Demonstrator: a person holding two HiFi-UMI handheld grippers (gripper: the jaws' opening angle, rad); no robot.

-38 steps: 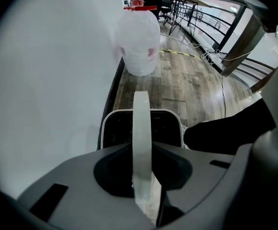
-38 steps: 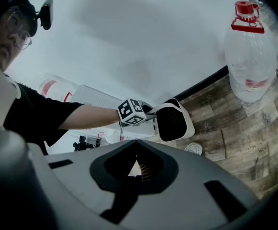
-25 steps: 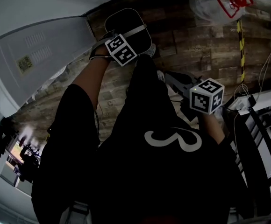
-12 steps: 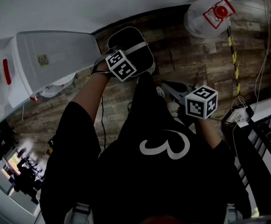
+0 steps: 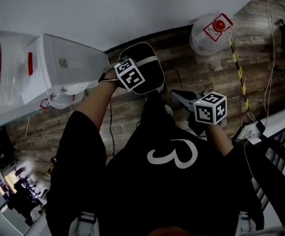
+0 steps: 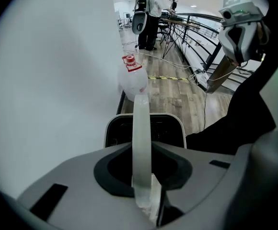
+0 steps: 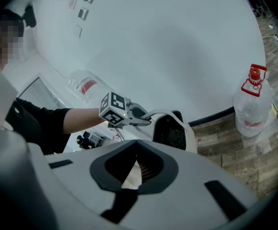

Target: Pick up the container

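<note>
The container is a black bin with a white rim and a pale strap handle. It hangs above the wooden floor, close to the white wall. My left gripper is shut on that handle, which runs straight up between the jaws; the bin's rim shows beyond them. In the head view the left gripper sits over the bin. My right gripper is lower right, apart from the bin. In its own view the right gripper has its jaws together with nothing between them, and the container hangs ahead.
A white water dispenser stands against the wall at left. A clear water bottle with a red cap stands on the floor at upper right, next to a yellow-black strip. A black railing and cables lie at right.
The head view has swung, so the dispenser and bottle sit lower in the picture. The left gripper keeps its hold on the handle. The right gripper stays apart from the bin.
</note>
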